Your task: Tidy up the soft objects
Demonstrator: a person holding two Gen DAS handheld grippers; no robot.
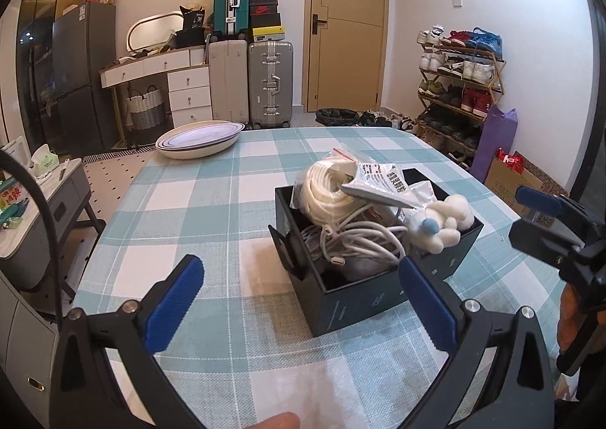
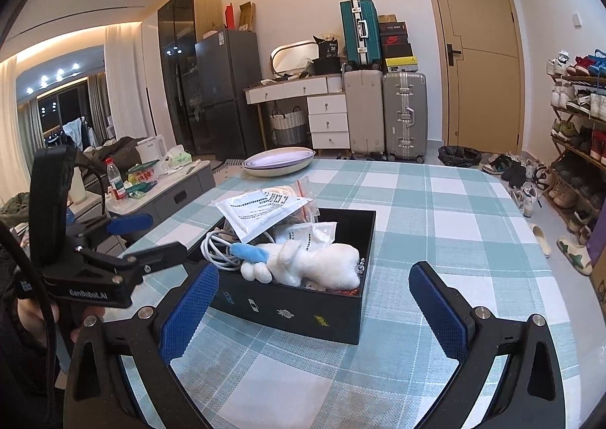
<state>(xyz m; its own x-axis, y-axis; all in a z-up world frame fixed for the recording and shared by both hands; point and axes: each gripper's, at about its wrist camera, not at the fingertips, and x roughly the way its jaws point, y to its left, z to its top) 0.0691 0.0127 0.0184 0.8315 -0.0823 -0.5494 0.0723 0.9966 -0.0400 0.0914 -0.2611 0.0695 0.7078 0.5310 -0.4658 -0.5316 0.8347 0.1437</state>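
Note:
A dark open box [image 1: 360, 300] [image 2: 303, 311] stands on the checked tablecloth. In it lie a white plush toy with a blue part [image 1: 441, 226] [image 2: 310, 260], white coiled cables [image 1: 352, 239] [image 2: 217, 241], a bagged white cord [image 1: 327, 183] and printed plastic packets [image 1: 382, 181] [image 2: 261, 211]. My left gripper [image 1: 303, 300] is open and empty, just short of the box's near corner. My right gripper [image 2: 314, 309] is open and empty in front of the box; it also shows at the right edge of the left wrist view [image 1: 545, 217].
A stack of oval plates [image 1: 199, 139] [image 2: 279, 162] sits at the table's far edge. Suitcases [image 1: 270, 82], a drawer unit, a shoe rack [image 1: 460, 88] and a door stand beyond. A low side table with bottles [image 2: 159, 186] is at the left.

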